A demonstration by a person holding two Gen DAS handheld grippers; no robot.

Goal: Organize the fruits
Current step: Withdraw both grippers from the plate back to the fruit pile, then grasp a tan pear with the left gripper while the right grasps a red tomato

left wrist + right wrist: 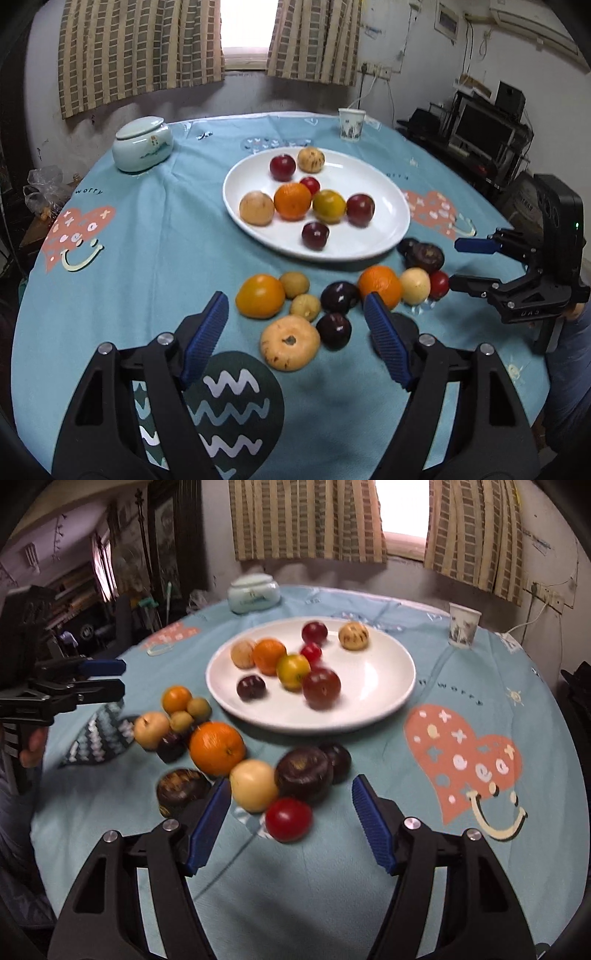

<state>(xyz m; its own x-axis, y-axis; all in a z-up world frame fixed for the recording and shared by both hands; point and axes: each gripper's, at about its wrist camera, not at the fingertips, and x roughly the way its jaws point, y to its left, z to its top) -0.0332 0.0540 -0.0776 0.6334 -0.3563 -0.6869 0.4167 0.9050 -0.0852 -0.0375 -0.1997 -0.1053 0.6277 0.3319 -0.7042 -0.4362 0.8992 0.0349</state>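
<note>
Both our grippers are spread and empty. The red tomato point(288, 819) lies on the tablecloth point(443, 867) straight ahead between our right gripper point(290, 825) pads, nearer it than our left gripper point(295, 341); the plate point(373, 701) sits beyond.

Setting: lived-in home, dining or living room. Evidence: round bench under printed blue tablecloth point(155, 236) with hearts and smiley motifs; striped curtains point(140, 48) over small window point(248, 26); lidded ceramic jar point(142, 148); paper cup point(351, 124); white plate point(384, 206) of fruit. Walls stained, with exposed wiring and wall socket point(376, 70). Shelf unit with monitor point(480, 127) stands along side wall. Air conditioner point(532, 22) mounted near ceiling.
</note>
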